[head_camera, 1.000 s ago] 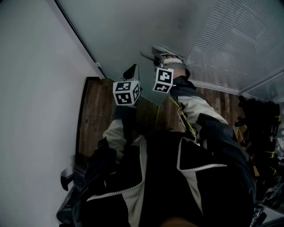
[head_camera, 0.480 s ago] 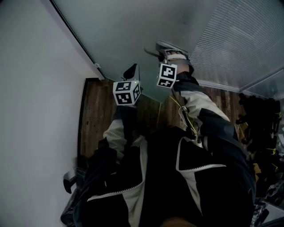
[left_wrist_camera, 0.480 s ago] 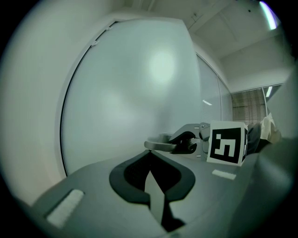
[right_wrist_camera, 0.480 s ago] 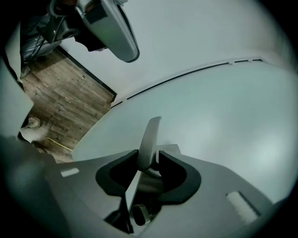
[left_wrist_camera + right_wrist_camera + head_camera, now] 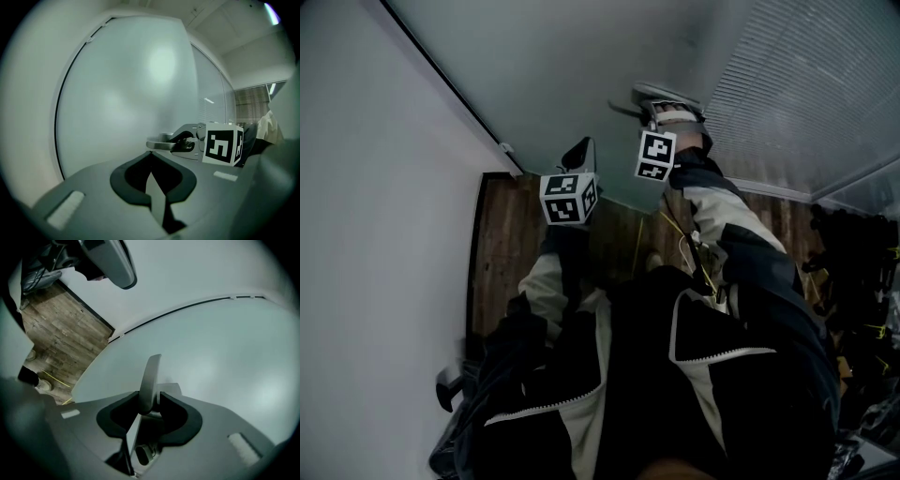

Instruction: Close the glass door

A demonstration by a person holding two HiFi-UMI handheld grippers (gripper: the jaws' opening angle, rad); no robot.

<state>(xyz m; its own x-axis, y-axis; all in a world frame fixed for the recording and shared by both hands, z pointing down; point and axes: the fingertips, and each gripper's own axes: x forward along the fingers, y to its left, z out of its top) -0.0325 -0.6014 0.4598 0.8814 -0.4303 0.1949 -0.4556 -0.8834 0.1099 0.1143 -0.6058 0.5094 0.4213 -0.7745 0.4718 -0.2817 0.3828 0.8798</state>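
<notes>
The frosted glass door (image 5: 572,66) fills the top of the head view, and its dark edge runs down to the floor. My right gripper (image 5: 661,111) is shut on the metal lever handle (image 5: 649,94). In the right gripper view the handle (image 5: 151,376) stands upright between the pads (image 5: 151,401), with the door (image 5: 225,343) behind it. My left gripper (image 5: 578,150) hangs shut and empty just left of the right one, near the glass. In the left gripper view its closed tips (image 5: 150,165) point at the door (image 5: 140,84), and the handle (image 5: 159,145) shows in the right gripper (image 5: 186,140).
A white wall (image 5: 375,234) stands at the left, with wooden floor (image 5: 502,253) below the door. A glass panel with blinds (image 5: 816,84) adjoins the door on the right. Dark equipment (image 5: 853,262) is piled at the right edge. A yellow cable (image 5: 684,234) lies on the floor.
The right gripper has moved away from me with the handle in it, and the door's dark edge has swung leftward in the head view. The left gripper has shifted slightly alongside.
</notes>
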